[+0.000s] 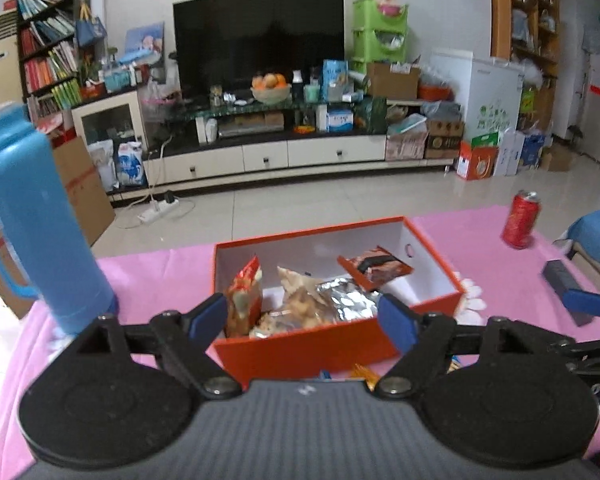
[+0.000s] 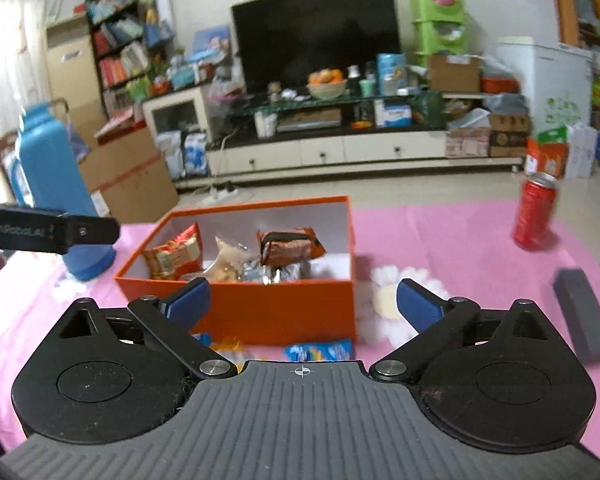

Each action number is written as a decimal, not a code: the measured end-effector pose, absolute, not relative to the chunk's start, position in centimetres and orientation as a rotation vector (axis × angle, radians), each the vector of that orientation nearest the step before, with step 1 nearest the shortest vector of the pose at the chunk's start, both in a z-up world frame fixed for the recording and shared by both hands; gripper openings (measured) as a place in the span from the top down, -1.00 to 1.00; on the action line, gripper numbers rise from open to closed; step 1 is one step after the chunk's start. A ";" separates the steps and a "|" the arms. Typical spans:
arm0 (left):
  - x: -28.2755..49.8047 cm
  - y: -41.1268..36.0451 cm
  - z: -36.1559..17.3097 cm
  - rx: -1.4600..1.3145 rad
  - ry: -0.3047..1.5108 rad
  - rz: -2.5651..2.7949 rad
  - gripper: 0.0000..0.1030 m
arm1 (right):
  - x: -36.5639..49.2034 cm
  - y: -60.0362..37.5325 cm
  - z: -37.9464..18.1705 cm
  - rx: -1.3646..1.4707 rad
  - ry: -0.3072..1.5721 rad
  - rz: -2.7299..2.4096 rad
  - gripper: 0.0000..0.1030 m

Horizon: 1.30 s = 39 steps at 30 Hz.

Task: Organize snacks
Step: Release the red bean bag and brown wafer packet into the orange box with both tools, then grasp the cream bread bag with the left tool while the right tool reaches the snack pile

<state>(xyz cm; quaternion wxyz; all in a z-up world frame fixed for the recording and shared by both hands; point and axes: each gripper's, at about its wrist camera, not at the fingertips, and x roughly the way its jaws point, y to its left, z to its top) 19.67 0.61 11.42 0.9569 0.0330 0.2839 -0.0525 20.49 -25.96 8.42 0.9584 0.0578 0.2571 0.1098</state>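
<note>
An orange box stands open on the pink tablecloth. Inside it are a red-and-yellow packet, a silver foil packet and a brown packet. My left gripper hovers open in front of the box, its blue pads apart with nothing held. The right gripper is also open and empty, just short of the box's front wall. A blue packet and a yellow packet lie on the cloth between that wall and the right gripper.
A tall blue thermos stands at the table's left. A red can stands at the far right, with a dark grey block nearer me. A tiled floor and a TV cabinet lie beyond the table.
</note>
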 end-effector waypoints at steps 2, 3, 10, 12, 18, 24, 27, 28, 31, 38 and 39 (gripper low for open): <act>16.9 0.5 11.9 0.066 0.569 -0.104 -0.58 | 17.3 -27.1 9.1 0.160 0.495 0.199 -0.69; 15.3 0.4 11.9 0.067 0.565 -0.098 -0.59 | 15.8 -27.6 9.3 0.179 0.484 0.187 -0.69; 6.0 2.4 8.4 0.112 0.597 -0.052 -0.64 | 6.9 -30.2 8.0 0.235 0.480 0.123 -0.70; 4.2 3.5 6.6 0.121 0.646 -0.031 -0.64 | 6.4 -30.4 7.2 0.245 0.522 0.129 -0.70; 3.2 7.1 1.5 0.094 0.787 0.036 -0.64 | 6.7 -29.0 5.7 0.224 0.572 0.167 -0.70; 6.2 9.2 -2.1 0.024 0.875 0.073 -0.64 | 8.7 -26.5 2.2 0.177 0.692 0.199 -0.70; 7.9 9.3 -4.0 0.041 0.884 0.094 -0.63 | 9.6 -26.0 0.2 0.187 0.756 0.217 -0.69; 8.5 9.4 -4.6 0.039 0.897 0.107 -0.59 | 9.9 -25.8 -0.3 0.179 0.773 0.219 -0.69; 9.8 10.3 -6.4 -0.033 0.960 0.103 -0.24 | 10.5 -25.6 -1.4 0.156 0.802 0.208 -0.69; 10.4 10.4 -6.2 -0.109 0.923 0.064 0.20 | 11.9 -26.5 -2.8 0.194 0.835 0.181 -0.69; 10.9 10.3 -6.3 -0.118 0.923 0.053 0.20 | 12.1 -26.3 -2.9 0.192 0.839 0.185 -0.69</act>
